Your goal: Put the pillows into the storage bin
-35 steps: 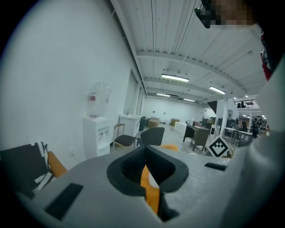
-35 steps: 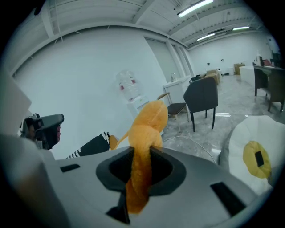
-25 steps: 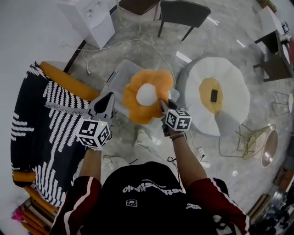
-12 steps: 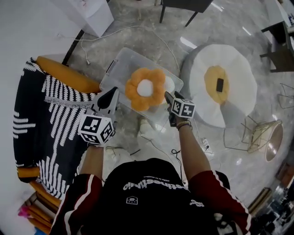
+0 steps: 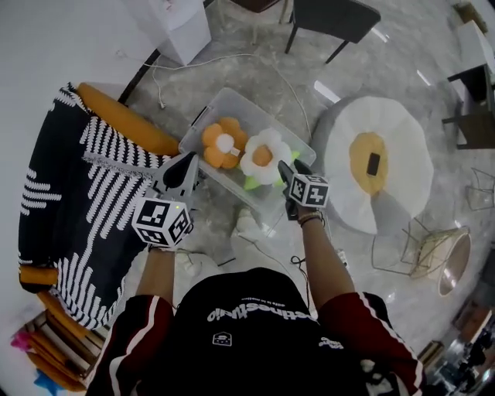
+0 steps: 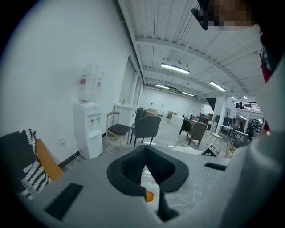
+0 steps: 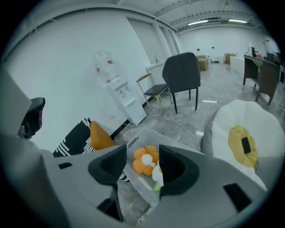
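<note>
The clear storage bin (image 5: 231, 97) stands on the floor ahead of me. An orange flower pillow (image 5: 222, 145) lies in its left half and a white flower pillow (image 5: 263, 157) with a yellow middle lies beside it on the right. My right gripper (image 5: 286, 172) hovers over the bin's near right edge. Its jaws have just been opening and hold nothing. Between them, in the right gripper view, the orange pillow (image 7: 143, 160) and white pillow (image 7: 156, 174) show below my right gripper (image 7: 141, 161). My left gripper (image 5: 189, 165) hangs at the bin's near left corner, shut and empty, as the left gripper view (image 6: 145, 153) confirms.
An orange sofa (image 5: 124, 128) draped with a black-and-white blanket (image 5: 69, 193) stands at the left. A round white cushion (image 5: 387, 124) with a yellow middle and a phone (image 5: 373, 162) on it lies at the right. A cable (image 5: 263, 77), a water dispenser (image 5: 182, 23) and a dark chair (image 5: 332, 19) lie beyond the bin.
The orange flower pillow, held up by my right gripper a second ago, has dropped into the bin beside the white one. The right jaws have opened and that gripper has sunk.
</note>
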A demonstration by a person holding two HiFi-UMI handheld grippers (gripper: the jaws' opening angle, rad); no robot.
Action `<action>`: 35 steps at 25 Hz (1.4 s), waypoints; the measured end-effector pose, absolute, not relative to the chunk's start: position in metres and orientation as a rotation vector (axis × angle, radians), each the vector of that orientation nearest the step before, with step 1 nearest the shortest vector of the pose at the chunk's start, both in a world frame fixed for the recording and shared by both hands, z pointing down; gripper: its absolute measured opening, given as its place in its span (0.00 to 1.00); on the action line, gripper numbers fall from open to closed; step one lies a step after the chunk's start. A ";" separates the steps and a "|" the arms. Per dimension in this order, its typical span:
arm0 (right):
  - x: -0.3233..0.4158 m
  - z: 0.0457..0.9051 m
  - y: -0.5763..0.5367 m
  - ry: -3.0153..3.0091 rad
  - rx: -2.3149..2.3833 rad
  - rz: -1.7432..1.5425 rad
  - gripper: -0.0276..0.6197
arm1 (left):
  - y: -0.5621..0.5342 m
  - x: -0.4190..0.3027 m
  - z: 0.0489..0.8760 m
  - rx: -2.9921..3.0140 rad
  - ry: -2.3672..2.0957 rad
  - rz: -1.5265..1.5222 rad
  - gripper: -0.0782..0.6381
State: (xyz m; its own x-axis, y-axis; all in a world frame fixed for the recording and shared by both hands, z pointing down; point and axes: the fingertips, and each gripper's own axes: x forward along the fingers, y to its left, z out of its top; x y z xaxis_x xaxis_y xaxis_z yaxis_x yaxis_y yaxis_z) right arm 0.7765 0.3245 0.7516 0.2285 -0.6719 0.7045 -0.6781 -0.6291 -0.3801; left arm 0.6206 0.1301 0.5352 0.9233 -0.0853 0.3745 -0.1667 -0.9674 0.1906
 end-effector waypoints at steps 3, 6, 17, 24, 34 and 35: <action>0.771 0.741 0.302 -1.400 2.430 1.370 0.39 | 0.116 0.597 0.526 2.858 -0.267 0.514 0.12; 0.760 0.724 0.276 -1.457 2.398 1.323 0.39 | 0.100 0.565 0.517 2.848 -0.348 0.480 0.12; 0.668 0.646 0.174 -1.704 2.259 1.114 0.38 | 0.043 0.421 0.466 2.823 -0.643 0.313 0.11; 0.582 0.610 0.106 -1.862 2.126 1.022 0.38 | 0.012 0.306 0.441 2.775 -0.873 0.232 0.12; 0.440 0.568 0.010 -2.094 1.888 0.888 0.39 | -0.014 0.147 0.426 2.669 -1.175 0.137 0.11; 0.426 0.565 0.002 -2.115 1.866 0.877 0.39 | -0.016 0.131 0.426 2.659 -1.205 0.133 0.12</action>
